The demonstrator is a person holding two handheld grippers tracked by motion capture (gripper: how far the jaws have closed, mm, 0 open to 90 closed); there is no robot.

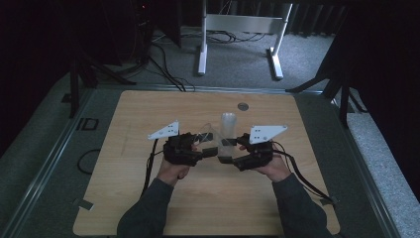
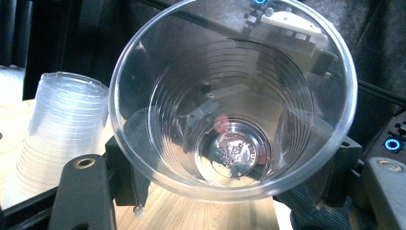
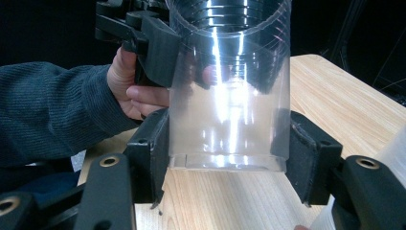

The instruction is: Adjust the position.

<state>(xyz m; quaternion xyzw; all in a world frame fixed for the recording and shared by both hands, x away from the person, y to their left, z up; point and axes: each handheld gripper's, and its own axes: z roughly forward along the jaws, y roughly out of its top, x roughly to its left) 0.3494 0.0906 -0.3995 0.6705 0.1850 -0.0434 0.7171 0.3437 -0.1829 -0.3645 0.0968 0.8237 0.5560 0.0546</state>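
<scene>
Clear plastic cup [image 2: 232, 100], thin-walled, round, tapering to a small flat base, with fine stepped rings moulded round the inside. It is held in the air between the two grippers, over the middle of the worktop [image 1: 148, 208].

Left gripper [image 1: 210, 151]: jaws drawn in tight on the cup. In the left gripper view the black pads [image 2: 125, 172] press the outer wall on both sides, and the camera looks straight down the cup's open mouth to its shiny base.

Right gripper [image 1: 233, 148]: jaws nearly closed around the same cup's lower end. In the right gripper view the matt black pads [image 3: 153, 143] stand against the wall on each side, just above the cup's bottom edge. Whether they press or merely touch cannot be told. The left gripper's jaw lies against the upper wall in the same view, with a hand [image 3: 131, 88] and a dark ribbed knit sleeve [image 3: 52, 112] behind it.

Stack of nested cups [image 2: 60, 132], same clear plastic, many rims close together, cloudy from the layering. It stands on the worktop just beyond the grippers and shows in the high view as a pale upright column [image 1: 228, 126].

Worktop: light wood-grain board, rounded corners, smooth, with a small round grey disc [image 1: 242, 106] near the far edge. A white three-cornered plate [image 1: 166, 130] tops each gripper, and black cables trail off toward the person.

Room dim. Grey carpet-like floor [image 1: 237, 54], a white-framed stand [image 1: 242, 25] behind, loose dark cables on the floor.
</scene>
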